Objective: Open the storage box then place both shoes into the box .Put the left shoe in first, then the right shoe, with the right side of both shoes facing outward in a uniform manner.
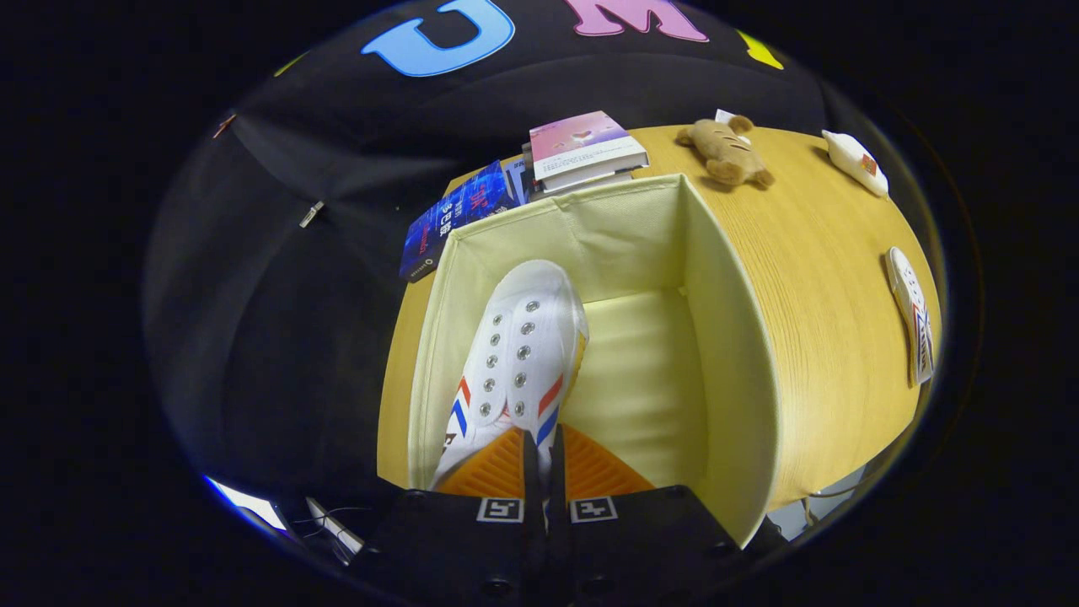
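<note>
An open pale-yellow fabric storage box (727,354) stands on the wooden table (822,253). Inside it, against the left wall, hangs a white sneaker (524,333) with red and blue side stripes and metal eyelets, its toe pointing at the far wall. My gripper (542,451) is shut on the sneaker's heel end, with a thin strip of the shoe pinched between the two fingers. The box's right half is bare floor. The second matching sneaker (915,316) lies on its side on the table, well to the right of the box.
Behind the box lie a stack of books with a pink cover (583,145) and a blue book (455,217). A brown plush toy (725,150) and a small white item (856,162) sit at the table's far right.
</note>
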